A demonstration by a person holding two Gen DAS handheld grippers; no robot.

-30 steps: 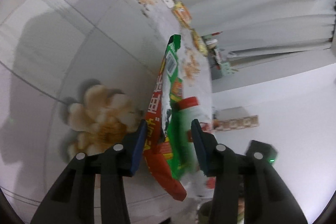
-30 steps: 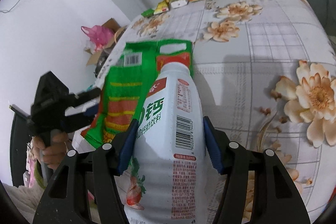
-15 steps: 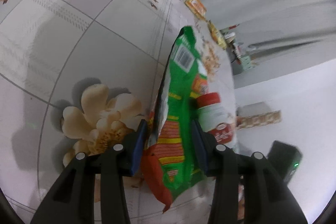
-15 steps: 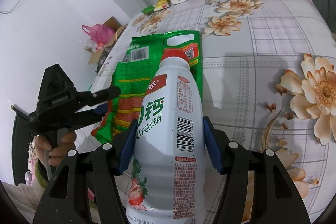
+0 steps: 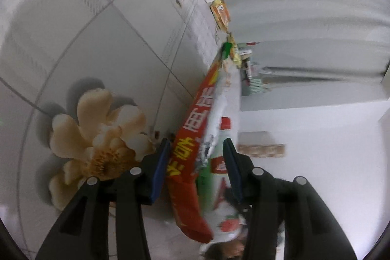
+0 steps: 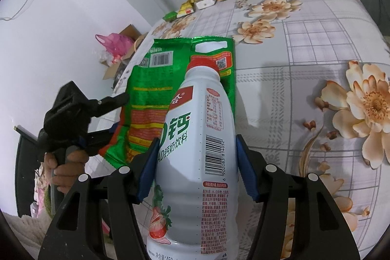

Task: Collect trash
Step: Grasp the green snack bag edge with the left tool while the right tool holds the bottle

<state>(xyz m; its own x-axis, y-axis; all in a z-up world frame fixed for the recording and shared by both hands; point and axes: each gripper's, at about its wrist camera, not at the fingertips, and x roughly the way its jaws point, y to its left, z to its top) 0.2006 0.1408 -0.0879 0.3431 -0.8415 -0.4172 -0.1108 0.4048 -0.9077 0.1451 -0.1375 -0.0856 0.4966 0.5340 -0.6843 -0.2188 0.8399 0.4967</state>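
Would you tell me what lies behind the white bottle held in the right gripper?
Behind the white bottle a green snack bag is held up by the left gripper. The bottle covers the bag's middle and lower right.

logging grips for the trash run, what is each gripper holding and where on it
The right gripper is shut on the white bottle around its middle. The left gripper holds the green snack bag by its lower edge.
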